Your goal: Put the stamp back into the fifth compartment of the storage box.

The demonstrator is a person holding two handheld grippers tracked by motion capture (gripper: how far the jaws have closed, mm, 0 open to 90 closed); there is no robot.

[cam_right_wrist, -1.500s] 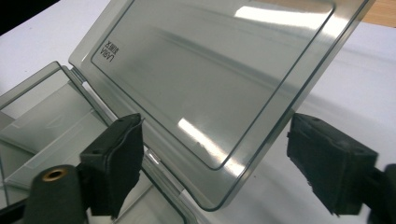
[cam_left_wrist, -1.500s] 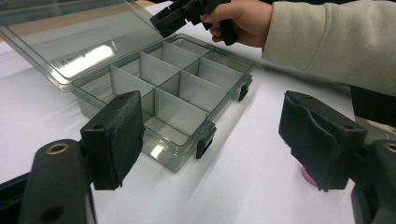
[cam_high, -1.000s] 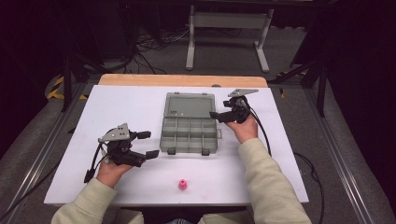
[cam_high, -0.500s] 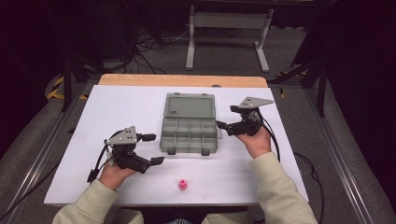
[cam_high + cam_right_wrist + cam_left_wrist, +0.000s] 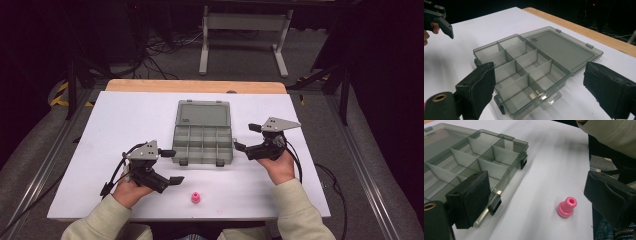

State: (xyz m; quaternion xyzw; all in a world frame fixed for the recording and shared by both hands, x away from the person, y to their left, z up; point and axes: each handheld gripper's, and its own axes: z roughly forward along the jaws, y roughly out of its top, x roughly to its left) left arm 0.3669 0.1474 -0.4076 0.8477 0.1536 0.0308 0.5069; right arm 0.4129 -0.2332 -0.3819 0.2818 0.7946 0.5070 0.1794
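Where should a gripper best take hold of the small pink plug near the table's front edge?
Probably by its narrow upper neck, coming down from above: the pink plug stands upright on its wider base, clear of the open box, and the left gripper, jaws open, is nearest.

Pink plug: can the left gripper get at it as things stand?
Probably yes. The plug stands alone on bare table, apart from the box, and the left gripper is open with nothing between it and the plug.

On the table: 1 grey compartment box [image 5: 203,132], 1 pink plug [image 5: 195,198], and 2 grippers.
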